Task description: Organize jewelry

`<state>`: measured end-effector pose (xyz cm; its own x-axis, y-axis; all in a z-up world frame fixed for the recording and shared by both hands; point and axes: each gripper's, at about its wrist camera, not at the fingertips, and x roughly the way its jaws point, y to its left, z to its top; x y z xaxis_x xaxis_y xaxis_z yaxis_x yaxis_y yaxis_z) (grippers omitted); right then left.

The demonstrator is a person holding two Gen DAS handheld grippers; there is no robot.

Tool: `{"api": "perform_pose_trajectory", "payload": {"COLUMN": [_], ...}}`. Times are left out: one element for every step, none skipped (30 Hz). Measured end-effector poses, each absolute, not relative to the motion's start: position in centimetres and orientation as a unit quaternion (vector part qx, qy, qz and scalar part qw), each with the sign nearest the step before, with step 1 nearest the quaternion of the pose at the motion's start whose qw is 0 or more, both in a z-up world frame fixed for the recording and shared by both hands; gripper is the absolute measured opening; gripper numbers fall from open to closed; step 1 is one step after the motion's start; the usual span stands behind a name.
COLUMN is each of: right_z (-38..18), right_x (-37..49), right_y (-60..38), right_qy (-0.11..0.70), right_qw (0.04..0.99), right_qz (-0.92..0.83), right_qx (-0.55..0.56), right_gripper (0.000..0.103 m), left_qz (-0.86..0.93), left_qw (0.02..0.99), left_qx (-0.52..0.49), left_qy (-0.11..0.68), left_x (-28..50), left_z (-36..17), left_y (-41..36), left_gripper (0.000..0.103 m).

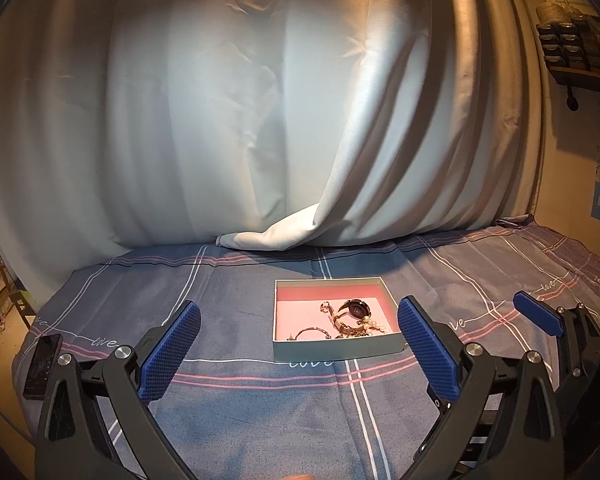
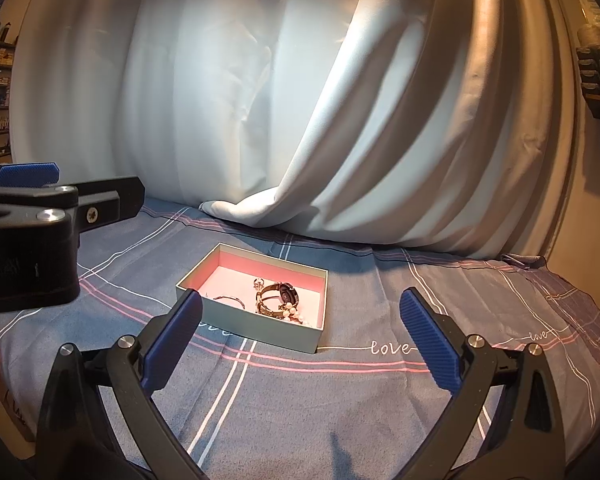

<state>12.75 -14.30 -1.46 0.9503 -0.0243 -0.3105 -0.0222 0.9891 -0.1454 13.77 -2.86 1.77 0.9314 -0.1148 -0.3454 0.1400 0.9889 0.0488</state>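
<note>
A shallow pale green box with a pink lining (image 1: 336, 350) (image 2: 204, 270) sits on the blue plaid cloth. Inside lie a dark-faced watch (image 1: 356, 307) (image 2: 287, 293), a pearl bracelet (image 1: 374, 326) (image 2: 294, 314), a thin bangle (image 1: 310, 331) (image 2: 230, 299) and a small ring (image 1: 325, 306) (image 2: 259, 281). My left gripper (image 1: 296, 350) is open and empty, hovering just in front of the box. My right gripper (image 2: 300, 344) is open and empty, in front of the box and a little to its right. The right gripper's finger (image 1: 538, 314) shows at the right of the left wrist view.
A dark phone (image 1: 42, 364) lies on the cloth at the far left. A pale curtain (image 1: 260, 120) hangs behind the table, its hem resting on the cloth. A shelf with small items (image 1: 572, 48) is on the right wall.
</note>
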Motion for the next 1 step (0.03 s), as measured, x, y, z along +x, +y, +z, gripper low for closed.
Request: {"api": "perform_pose_trajectory", "payload": {"right_z": [-1.44], "right_x": [12.73], "right_y": [-14.28], "right_qy": [0.158], "right_qw": [0.985], "right_qz": [0.000], "right_qx": [-0.074], "right_gripper": [0.097], "left_qz": [-0.063], "left_qw": [0.982], "left_qx": [0.035], "left_qy": [0.173], "left_x": [13.74], "left_z": [1.82], "left_y": [-2.83], "left_gripper": [0.097]}}
